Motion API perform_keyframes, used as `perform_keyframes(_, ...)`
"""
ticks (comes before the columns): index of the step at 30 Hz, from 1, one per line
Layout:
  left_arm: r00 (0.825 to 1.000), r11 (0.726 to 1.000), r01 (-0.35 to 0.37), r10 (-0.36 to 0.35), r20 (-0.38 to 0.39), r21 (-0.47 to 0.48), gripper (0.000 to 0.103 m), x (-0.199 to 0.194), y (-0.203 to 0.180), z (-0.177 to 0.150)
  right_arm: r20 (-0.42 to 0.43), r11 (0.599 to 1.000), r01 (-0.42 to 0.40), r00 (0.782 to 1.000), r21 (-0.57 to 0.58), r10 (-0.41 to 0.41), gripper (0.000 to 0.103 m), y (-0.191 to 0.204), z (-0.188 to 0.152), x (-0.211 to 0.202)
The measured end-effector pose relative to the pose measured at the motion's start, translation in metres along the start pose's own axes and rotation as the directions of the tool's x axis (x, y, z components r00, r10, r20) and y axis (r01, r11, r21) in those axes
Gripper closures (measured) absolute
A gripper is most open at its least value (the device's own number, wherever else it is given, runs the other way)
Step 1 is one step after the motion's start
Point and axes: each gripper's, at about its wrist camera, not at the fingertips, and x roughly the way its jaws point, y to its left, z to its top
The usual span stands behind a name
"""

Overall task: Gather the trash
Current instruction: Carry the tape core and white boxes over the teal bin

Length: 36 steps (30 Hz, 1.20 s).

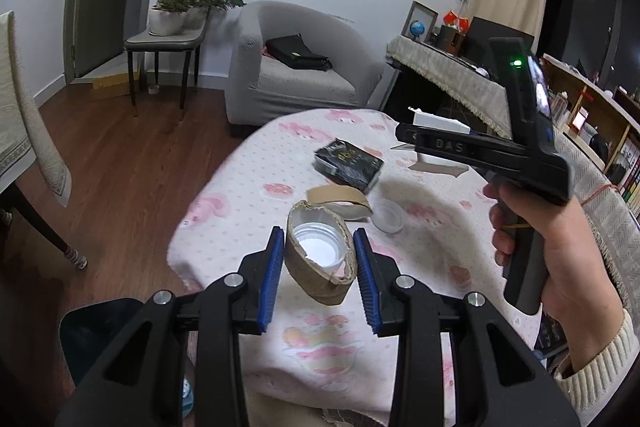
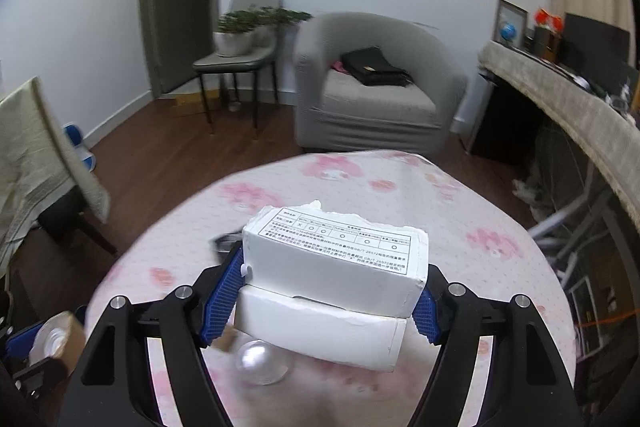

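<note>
My left gripper (image 1: 320, 267) is shut on a squashed brown cardboard tube (image 1: 320, 275) with a white bottle cap (image 1: 318, 247) inside, held above the pink-patterned tablecloth (image 1: 240, 211). My right gripper (image 2: 332, 291) is shut on a torn white cardboard box (image 2: 336, 259) with a printed label, held above the table. In the left wrist view that gripper (image 1: 404, 137) is at the right, with the white box (image 1: 438, 125) in it. On the table lie a black carton (image 1: 348, 163), a brown cardboard ring (image 1: 340, 203) and a clear plastic lid (image 1: 388, 217), which also shows in the right wrist view (image 2: 260, 361).
A dark bin (image 1: 100, 339) stands at the table's near left. A grey armchair (image 1: 296, 67) with a black bag, a chair with potted plants (image 1: 176, 27) and a cloth-covered desk (image 1: 452, 75) stand beyond the table. Another covered table (image 1: 24, 115) is at the left.
</note>
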Motion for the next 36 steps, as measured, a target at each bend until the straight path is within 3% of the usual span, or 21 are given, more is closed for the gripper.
perform_keyframes(10,0.998,0.998,-0.055,0.056,0.029,-0.033,0.066,-0.032,0.035,-0.002,-0.023,0.984,-0.167,0.986,-0.056,0.166,0.029,0.063,0.002,-0.014)
perform_keyframes(17,0.991,0.99,-0.129,0.13,0.016,-0.061,0.066,-0.046,0.072,-0.015,-0.053,0.957,-0.275,0.961,-0.095,0.271,0.029,0.109,-0.001,-0.021)
perform_keyframes(26,0.974,0.968,-0.223,0.216,-0.069,-0.113,0.066,-0.05,0.136,-0.047,-0.102,0.918,-0.366,0.93,-0.154,0.354,0.029,0.172,-0.011,-0.02)
perform_keyframes(36,0.945,0.937,-0.296,0.26,-0.197,-0.184,0.066,-0.043,0.199,-0.091,-0.172,0.877,-0.436,0.897,-0.202,0.407,0.029,0.236,-0.023,-0.005)
